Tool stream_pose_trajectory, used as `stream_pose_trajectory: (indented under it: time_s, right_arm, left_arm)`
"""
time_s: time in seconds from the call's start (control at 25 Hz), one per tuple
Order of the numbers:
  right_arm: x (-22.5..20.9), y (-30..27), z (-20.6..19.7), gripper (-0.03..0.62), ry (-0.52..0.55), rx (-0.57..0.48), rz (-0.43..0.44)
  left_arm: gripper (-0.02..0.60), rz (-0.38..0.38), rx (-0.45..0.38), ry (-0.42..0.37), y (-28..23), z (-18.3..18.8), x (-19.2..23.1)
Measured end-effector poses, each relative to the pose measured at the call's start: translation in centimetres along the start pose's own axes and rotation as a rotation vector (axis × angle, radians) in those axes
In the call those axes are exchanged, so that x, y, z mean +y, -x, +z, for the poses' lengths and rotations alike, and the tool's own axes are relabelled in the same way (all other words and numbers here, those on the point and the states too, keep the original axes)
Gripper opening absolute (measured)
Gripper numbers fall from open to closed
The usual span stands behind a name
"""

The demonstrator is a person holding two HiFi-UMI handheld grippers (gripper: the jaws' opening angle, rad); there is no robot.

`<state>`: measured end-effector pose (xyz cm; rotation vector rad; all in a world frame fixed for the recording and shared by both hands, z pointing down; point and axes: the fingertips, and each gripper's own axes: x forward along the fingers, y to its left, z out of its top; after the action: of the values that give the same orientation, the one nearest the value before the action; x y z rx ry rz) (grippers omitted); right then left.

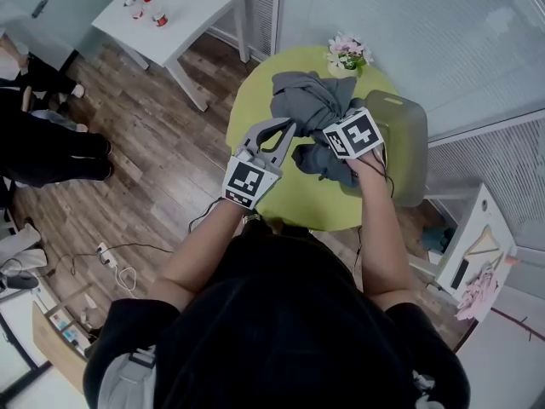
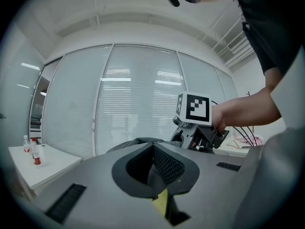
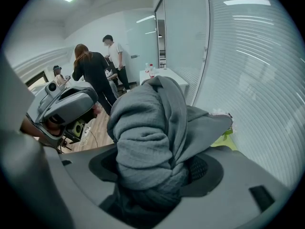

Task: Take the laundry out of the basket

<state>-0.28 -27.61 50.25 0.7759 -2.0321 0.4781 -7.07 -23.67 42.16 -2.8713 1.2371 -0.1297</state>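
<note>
A pile of grey laundry (image 1: 308,99) lies on the round green table (image 1: 255,109). An olive-grey basket (image 1: 405,140) stands at the table's right edge. My right gripper (image 1: 335,146) is beside the basket, shut on a thick twisted bundle of a grey garment (image 3: 148,128) that fills the space between its jaws (image 3: 152,178). My left gripper (image 1: 288,128) hovers just left of the pile with its jaw tips together and nothing between them (image 2: 152,149). From the left gripper view, the right gripper (image 2: 196,124) is seen behind a grey fold (image 2: 137,141).
A small pot of flowers (image 1: 347,54) stands at the table's far edge. A white table (image 1: 174,11) with bottles is at the back left. People (image 3: 97,73) stand on the wooden floor to the left. A cable (image 1: 115,258) lies on the floor. A white shelf unit (image 1: 477,245) is at the right.
</note>
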Motion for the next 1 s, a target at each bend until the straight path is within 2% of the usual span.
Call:
stream_pose_trajectory:
  time_s: [0.48,1.0]
  right_arm:
    - [3.0,-6.9,-1.5,0.351,-0.041,0.039,0.049]
    - [2.5,-14.1,-8.5,0.351,-0.113,0.107,0.026]
  left_arm:
    - [0.009,0.016,0.084,0.034,2.1,-5.2,2.4]
    - [0.009,-0.023,0.224,0.099,1.5,-13.5,1.4]
